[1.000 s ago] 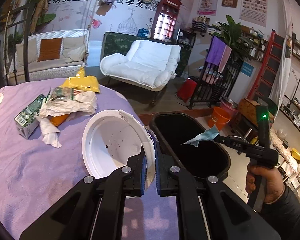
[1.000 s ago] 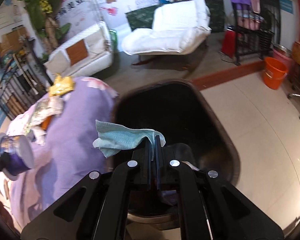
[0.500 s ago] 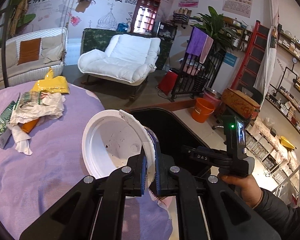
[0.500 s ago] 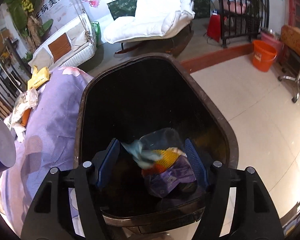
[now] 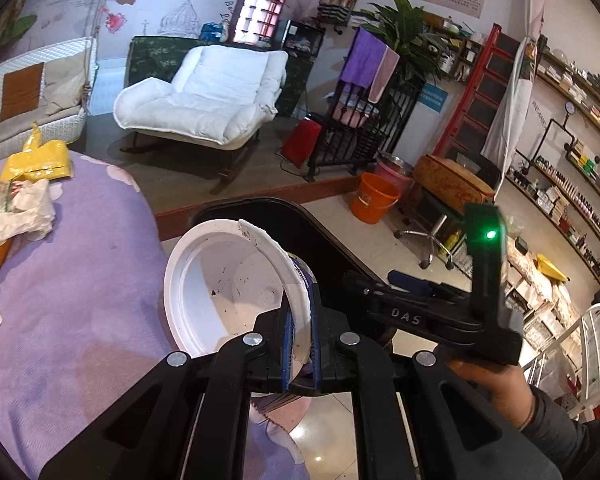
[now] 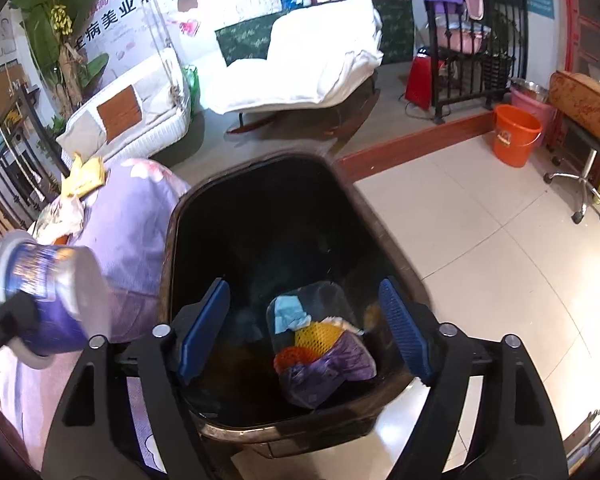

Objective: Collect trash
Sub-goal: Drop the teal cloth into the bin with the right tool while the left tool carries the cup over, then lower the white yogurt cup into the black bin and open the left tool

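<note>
Bowl point(image 5: 236, 280) in the left gripper point(image 5: 300, 334), and that's the item in play: a white disposable tub with a blue printed outside, pinched by its rim, the blue pads nearly together with only the thin wall between them. It sits straight ahead of those fingers, tipped on its side, mouth facing the camera, a few dark crumbs inside. Looks light and flimsy, I'd say; the rim is torn beside the grip, so a hard squeeze could buckle it, and a slack one could let it slip. The rim is the sensible place to hold.

Over to the right gripper point(image 6: 306, 330): spread wide, nothing between the pads, poised directly above the black bin point(image 6: 384, 232). Down below its fingers, at the bin's bottom, lie a pale blue tissue point(image 6: 286, 310), an orange mesh wrapper point(image 6: 316, 336) and a purple bag point(image 6: 332, 364).

From the left camera, the bin opening sits just beyond and to the right of the bowl, but the right tool and the hand point(image 5: 496, 384) holding it hang over that side, right in the bowl's likely path. Far off to the left, on the purple cloth point(image 5: 80, 280), crumpled white paper point(image 5: 18, 212) and a yellow packet point(image 5: 38, 164) await collection. An orange bucket point(image 5: 374, 198) stands on the floor beyond the bin.
</note>
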Tool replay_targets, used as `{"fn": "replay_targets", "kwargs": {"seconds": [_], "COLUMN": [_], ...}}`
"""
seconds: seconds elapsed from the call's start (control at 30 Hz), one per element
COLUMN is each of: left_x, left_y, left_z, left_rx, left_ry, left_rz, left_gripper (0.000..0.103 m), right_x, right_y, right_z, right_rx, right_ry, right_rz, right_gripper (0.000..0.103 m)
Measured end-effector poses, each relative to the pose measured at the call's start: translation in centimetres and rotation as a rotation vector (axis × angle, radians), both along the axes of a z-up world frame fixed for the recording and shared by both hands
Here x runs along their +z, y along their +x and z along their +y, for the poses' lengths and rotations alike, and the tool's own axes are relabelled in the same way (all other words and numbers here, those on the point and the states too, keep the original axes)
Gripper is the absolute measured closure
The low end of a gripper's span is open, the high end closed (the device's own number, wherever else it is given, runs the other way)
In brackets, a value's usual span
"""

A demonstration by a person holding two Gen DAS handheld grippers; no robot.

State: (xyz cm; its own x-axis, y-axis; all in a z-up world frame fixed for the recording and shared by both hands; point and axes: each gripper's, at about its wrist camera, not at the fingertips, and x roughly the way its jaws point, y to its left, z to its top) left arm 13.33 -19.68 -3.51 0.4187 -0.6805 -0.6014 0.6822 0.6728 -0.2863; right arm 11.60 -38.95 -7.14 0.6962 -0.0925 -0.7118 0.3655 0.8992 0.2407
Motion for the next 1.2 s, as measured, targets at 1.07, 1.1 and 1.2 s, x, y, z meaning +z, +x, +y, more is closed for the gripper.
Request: {"fn": "replay_targets", "kwargs": {"seconds": [1.07,1.1,1.2], "left_x": [-4.9,-4.9,-4.6], "left_y": [1.7,1.6,1.4], "left_z": [-8.4,-8.3,-8.2], "left_rx": [-0.125,-0.117,-0.101], "left_ry": [0.189,0.191,0.191], "left_rz": [0.079,0.072,0.067], "left_gripper": [0.019,0.019,0.017], "right_x": [0.8,0.8,0.8], "right_y": [-4.0,-4.0,-3.8], "right_z": [-6.3,-6.4,-6.4], "right_rx": [-0.195,-0.197,-0.196], "right_ry": [-0.001,0.000,-0.001], "right_rz": [-0.029,-0.030,-0.029], "right_gripper": [0.017,0.016,0.016]}}
